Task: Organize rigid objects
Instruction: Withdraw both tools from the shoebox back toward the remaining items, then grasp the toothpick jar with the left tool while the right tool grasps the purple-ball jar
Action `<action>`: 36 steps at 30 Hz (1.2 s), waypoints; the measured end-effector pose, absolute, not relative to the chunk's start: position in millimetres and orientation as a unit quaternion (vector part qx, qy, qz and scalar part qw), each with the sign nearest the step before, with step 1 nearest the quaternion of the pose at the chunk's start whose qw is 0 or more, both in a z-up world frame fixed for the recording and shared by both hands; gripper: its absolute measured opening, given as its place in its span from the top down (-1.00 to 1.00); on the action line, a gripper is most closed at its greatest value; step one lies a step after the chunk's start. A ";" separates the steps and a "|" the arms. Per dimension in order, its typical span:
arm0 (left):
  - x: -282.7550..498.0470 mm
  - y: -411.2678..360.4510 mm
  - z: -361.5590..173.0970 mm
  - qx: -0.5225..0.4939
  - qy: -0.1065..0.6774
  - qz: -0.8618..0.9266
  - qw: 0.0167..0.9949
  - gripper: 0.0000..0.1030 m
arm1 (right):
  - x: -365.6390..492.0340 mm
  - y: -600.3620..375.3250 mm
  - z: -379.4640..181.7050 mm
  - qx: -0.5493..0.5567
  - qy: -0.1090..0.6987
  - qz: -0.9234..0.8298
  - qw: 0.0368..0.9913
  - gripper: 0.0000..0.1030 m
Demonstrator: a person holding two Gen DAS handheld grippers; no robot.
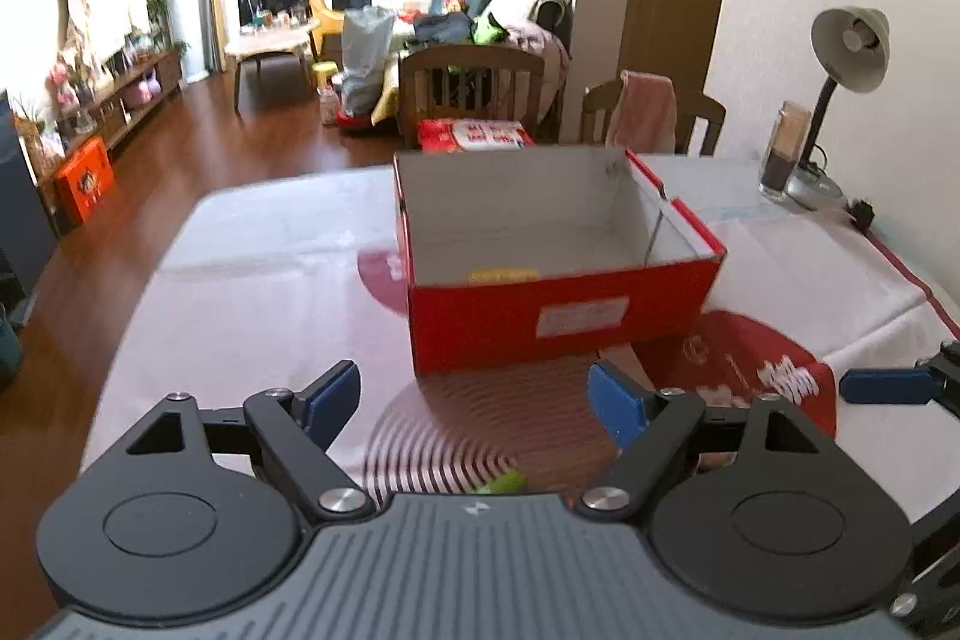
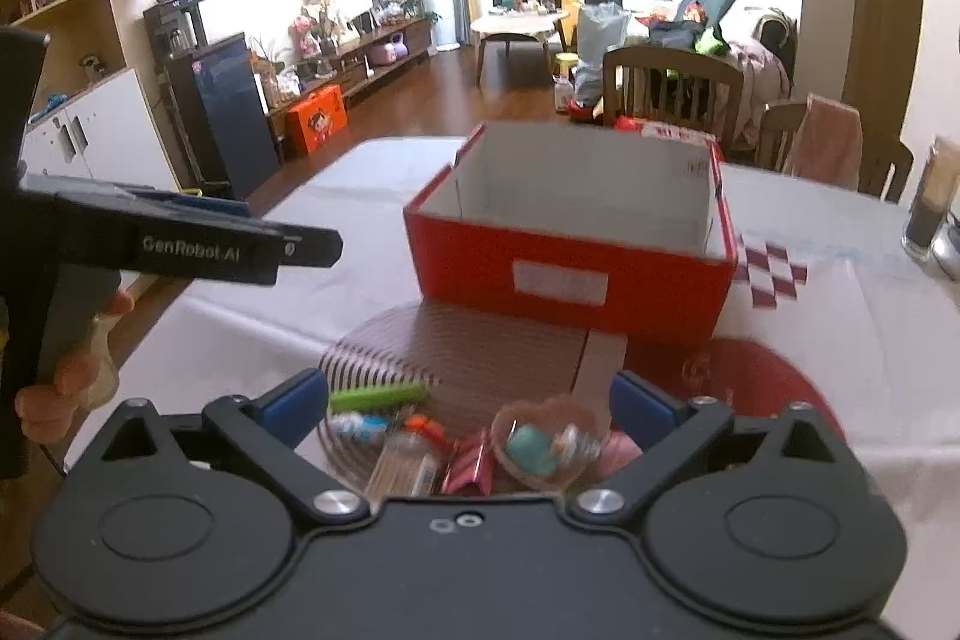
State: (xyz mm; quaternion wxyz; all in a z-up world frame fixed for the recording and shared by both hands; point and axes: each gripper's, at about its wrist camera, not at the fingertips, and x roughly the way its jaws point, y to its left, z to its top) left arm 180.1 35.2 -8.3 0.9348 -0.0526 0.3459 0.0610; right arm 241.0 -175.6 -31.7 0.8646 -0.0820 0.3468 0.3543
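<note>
- A red cardboard box (image 2: 570,274) is sitting open-topped on the cloth-covered table (image 2: 840,340), toward the far side, and it is looking nearly empty from here, with only a yellow strip (image 1: 503,275) showing against its near inner wall.
- The small things to be sorted are lying in a loose heap on the near side of the box, on a striped round patch of the cloth: a green marker (image 2: 378,396), a clear bottle with an orange cap (image 2: 405,460), a pink wrapped packet (image 2: 471,466), and a clear heart-shaped case (image 2: 549,445) with something teal inside.
- The right gripper (image 2: 471,415) is hanging over that heap with its blue pads spread wide; the objects are lying between the pads, but nothing is being pinched.
- The left gripper (image 1: 474,400) is standing a little to the left, also spread wide and carrying nothing, and it is pointing toward the box.
- A person's hand (image 2: 66,388) is gripping the handle of the left tool at the left edge of the right wrist view.
- My guess is that all these pieces are light and hard. The marker and bottle are probably rolling easily, so closing across the middle of their length seems the safest hold.
- The heart case is looking smooth and thin-walled; it may be slippery and could crack under a hard squeeze, so a gentle grip across its two flat faces seems best.
- The packet is likely giving a little under the pads.
</note>
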 end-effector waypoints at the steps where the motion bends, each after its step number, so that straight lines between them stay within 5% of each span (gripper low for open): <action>1: 177.5 35.8 -12.2 -0.059 0.351 0.061 0.932 -0.65 | 236.4 -174.7 -37.9 -0.082 0.354 0.353 0.862 -0.95; 23: 160.8 -4.2 -98.6 -0.073 0.425 0.039 0.902 -0.65 | 191.7 -147.5 -140.1 -0.121 0.426 0.299 0.846 -0.88; 36: 190.9 -13.6 -137.5 -0.086 0.492 0.044 0.866 -0.65 | 197.9 -149.5 -153.7 -0.095 0.471 0.295 0.826 -0.54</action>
